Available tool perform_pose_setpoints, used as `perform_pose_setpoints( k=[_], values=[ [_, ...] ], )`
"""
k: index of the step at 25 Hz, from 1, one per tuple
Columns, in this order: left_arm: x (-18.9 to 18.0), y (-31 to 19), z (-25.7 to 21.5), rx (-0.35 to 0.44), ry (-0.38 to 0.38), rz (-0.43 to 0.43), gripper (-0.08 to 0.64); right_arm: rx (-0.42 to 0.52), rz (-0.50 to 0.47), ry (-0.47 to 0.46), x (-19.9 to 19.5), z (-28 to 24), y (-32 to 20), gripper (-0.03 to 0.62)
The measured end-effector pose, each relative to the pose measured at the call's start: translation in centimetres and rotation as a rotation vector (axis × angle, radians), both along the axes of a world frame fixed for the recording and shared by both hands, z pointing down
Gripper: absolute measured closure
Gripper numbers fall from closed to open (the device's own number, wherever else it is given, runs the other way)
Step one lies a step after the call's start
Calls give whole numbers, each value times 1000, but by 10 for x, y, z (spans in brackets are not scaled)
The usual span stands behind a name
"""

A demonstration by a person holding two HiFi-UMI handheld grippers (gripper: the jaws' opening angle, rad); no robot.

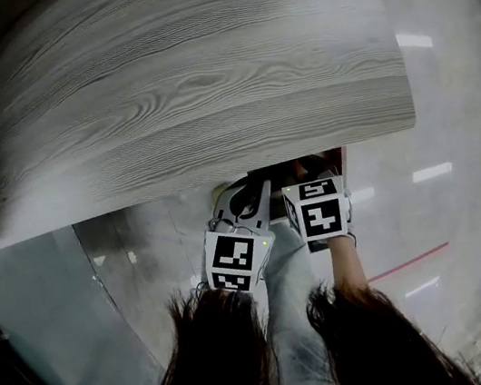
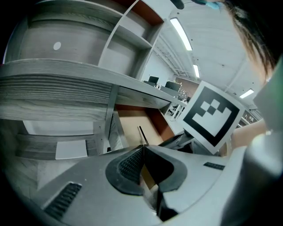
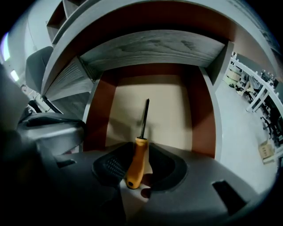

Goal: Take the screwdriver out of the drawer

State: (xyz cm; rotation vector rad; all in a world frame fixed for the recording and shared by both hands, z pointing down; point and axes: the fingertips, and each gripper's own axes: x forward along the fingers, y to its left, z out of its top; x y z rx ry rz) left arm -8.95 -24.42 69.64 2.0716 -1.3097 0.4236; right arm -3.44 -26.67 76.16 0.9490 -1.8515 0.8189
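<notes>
The screwdriver [image 3: 136, 164] has an orange handle and a thin black shaft [image 3: 144, 115] that points into the open drawer [image 3: 200, 110]. My right gripper [image 3: 138, 153] is shut on the handle, and the tool hangs slightly above the beige drawer floor with its shadow beside it. In the head view the drawer [image 1: 338, 159] shows under the table edge, with the right gripper's marker cube [image 1: 318, 210] just in front of it. My left gripper [image 2: 143, 150] is shut with nothing in it, to the left of the drawer. Past its tips I see the black shaft [image 2: 142, 134].
A wide grey wood-grain tabletop [image 1: 183, 77] overhangs the drawer. Grey shelving [image 2: 128, 39] rises above it. The right gripper's cube [image 2: 212, 115] crowds the left gripper's right side. Shiny grey floor [image 1: 444, 197] lies to the right, with a red line [image 1: 409, 262].
</notes>
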Motion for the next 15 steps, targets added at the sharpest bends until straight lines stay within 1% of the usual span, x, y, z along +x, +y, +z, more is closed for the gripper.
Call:
perform_pose_setpoints(
  k=[5,11,15],
  values=[
    [1,-3,1,-5,2,-6,543,-53,-10,18,-2,8,1,479],
    [0,-9,2,-8,2,-27,543,-43,-7,36,0,10,-1,472],
    [1,-12,1,-8,-1,-38,543,-52,-17,14,-1,9,0,494]
  ],
)
